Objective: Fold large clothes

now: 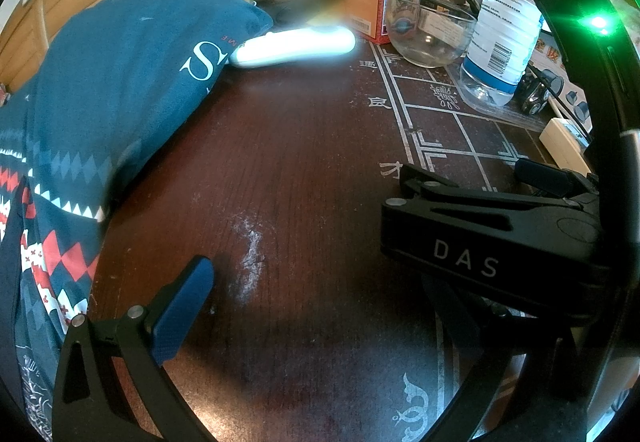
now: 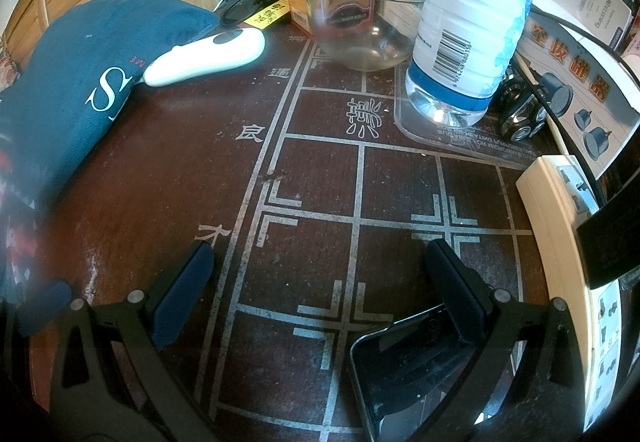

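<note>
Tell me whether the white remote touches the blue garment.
Touching. The right wrist view shows the white remote with its near end resting against the blue garment's edge, no gap visible.

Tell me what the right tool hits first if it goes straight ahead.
Probably the glass bowl: the right tool, open and empty, points across bare table at it, the water bottle just right. Depth uncertain.

Both views are taken low and close over the dark table [image 1: 304,162] – the right wrist view nearer the glass bowl [image 2: 360,22]. Shared are the bowl, water bottle [image 1: 500,38] and blue garment [image 2: 60,90].
</note>
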A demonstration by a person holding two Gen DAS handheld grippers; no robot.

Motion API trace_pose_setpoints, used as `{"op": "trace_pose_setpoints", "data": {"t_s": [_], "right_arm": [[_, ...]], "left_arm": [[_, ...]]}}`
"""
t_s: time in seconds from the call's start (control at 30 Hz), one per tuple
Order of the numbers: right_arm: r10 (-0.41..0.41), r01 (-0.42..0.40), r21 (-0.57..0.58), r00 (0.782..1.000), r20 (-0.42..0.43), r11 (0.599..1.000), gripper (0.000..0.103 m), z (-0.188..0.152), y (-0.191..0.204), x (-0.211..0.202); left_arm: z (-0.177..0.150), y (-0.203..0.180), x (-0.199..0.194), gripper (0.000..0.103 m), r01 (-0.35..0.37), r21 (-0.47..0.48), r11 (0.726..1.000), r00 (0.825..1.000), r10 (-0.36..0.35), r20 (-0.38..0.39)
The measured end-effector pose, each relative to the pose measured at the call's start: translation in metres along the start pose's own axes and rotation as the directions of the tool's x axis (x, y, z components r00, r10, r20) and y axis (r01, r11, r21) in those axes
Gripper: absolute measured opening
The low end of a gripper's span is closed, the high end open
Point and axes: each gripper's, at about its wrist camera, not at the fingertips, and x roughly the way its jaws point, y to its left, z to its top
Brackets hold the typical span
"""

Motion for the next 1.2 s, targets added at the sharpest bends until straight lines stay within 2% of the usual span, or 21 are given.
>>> {"op": "trace_pose_setpoints", "data": {"t_s": [1.1,1.2], "right_arm": [[-0.008,0.008,0.014,1.000,0.000,1.000,0.103,0.0002,0.0006,0.0001],[-0.013,0.013,0.016,1.000,0.000,1.000,0.103,-0.0034,0.0038,-0.0009]], "left_arm": [[0.0001,0.0000,0.0000,0.103,0.002,0.001,1.000,1.000,-0.002,0.000],[0.0038,0.0010,0.0025,0.103,0.043,0.051,0.998,0.999,-0.043,-0.002]]}}
